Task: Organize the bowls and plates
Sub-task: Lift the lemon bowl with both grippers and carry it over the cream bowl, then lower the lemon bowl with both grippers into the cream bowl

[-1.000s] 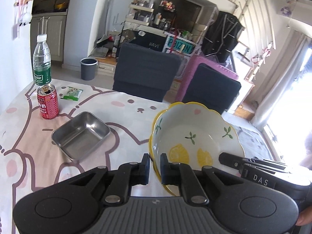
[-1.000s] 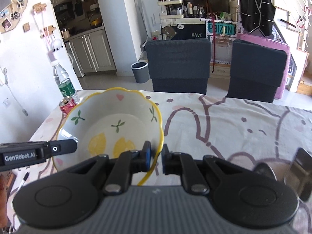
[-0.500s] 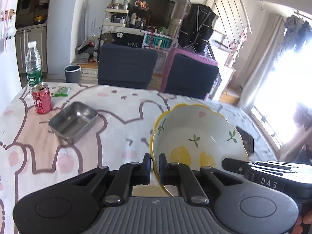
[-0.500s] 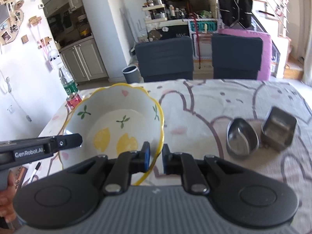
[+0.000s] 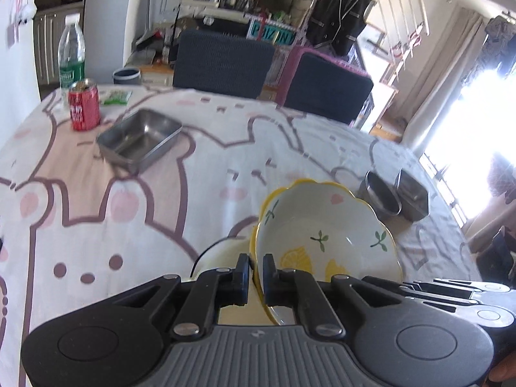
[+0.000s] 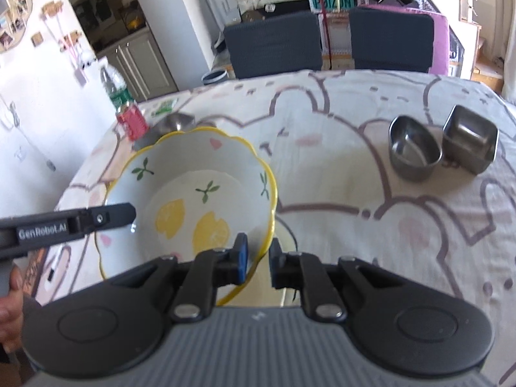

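While claw-held, empty lemon bowl [image 6: 206, 193]

Red can [image 5: 84, 104] beside water bottle [image 5: 72, 59]; green packet [image 5: 116, 97] near; two chairs [image 5: 222, 59] behind table [image 5: 206, 148].

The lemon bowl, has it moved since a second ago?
Yes. The lemon bowl, gripped at its rim by both grippers, has travelled away from the red can toward the two small steel cups, and sits lower over the table.
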A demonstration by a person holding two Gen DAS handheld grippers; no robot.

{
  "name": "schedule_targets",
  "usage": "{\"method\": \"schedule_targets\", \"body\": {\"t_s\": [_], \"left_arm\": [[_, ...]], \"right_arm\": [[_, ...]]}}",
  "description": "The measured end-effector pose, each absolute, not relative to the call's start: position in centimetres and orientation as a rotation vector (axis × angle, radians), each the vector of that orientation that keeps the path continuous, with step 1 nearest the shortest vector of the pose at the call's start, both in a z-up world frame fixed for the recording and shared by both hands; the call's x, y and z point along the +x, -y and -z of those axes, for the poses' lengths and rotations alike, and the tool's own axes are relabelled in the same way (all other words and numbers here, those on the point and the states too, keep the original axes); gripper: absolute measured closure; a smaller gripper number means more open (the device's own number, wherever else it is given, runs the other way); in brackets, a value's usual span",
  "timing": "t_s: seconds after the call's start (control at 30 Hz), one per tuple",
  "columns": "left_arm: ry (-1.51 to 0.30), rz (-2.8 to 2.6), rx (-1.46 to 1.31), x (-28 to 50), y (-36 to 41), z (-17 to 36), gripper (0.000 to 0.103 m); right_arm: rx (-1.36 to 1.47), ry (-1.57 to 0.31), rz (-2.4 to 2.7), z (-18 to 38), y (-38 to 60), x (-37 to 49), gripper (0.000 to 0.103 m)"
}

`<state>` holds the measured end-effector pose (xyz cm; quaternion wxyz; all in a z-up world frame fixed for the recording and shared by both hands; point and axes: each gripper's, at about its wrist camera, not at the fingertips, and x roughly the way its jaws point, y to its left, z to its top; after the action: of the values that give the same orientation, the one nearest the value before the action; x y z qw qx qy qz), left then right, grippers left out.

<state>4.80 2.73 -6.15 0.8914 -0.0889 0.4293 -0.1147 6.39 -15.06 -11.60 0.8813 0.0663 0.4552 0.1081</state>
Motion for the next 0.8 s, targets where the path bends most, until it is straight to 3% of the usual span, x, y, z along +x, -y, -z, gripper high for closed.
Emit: {"method": "schedule_targets", "body": {"t_s": [0.8], "left_arm": [[-1.067,0.226,-0.108,5.5,-2.8,10.0,0.094]], "right_arm": [[0.124,-1.124,-0.22,15.1,14.1,8.3,0.087]]}}
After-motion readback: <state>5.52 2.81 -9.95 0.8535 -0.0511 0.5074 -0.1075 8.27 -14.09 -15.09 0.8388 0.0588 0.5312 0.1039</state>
